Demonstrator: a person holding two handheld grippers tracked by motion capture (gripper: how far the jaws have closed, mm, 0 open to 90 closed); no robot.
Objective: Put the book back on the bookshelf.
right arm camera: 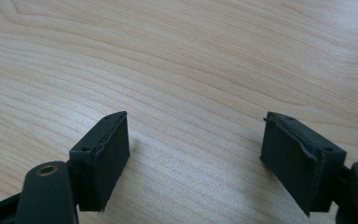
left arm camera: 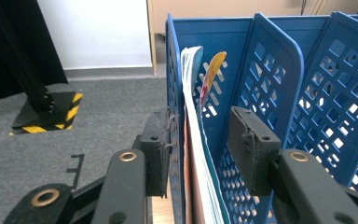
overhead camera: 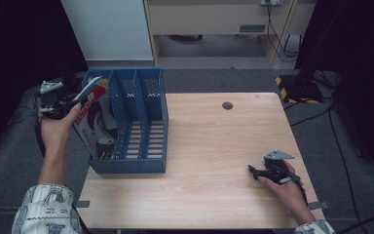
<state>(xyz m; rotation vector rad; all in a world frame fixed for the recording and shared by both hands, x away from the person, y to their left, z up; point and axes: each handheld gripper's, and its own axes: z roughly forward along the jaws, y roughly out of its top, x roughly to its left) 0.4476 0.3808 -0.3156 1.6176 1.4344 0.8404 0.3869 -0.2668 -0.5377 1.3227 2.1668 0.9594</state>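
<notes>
The magazine (overhead camera: pixel 96 122) stands in the leftmost slot of the blue file rack (overhead camera: pixel 141 163) at the worktop's (overhead camera: pixel 214 161) left edge, leaning against the outer wall. The step in hand looks like the release: the left claw (left arm camera: pixel 203 137) is spread, its pads straddling the rack's outer wall and the magazine's top edge without pressing them. Next it should lift clear without dragging the pages along. The right claw (right arm camera: pixel 193 158) lies spread and empty on the worktop near the front right corner.
</notes>
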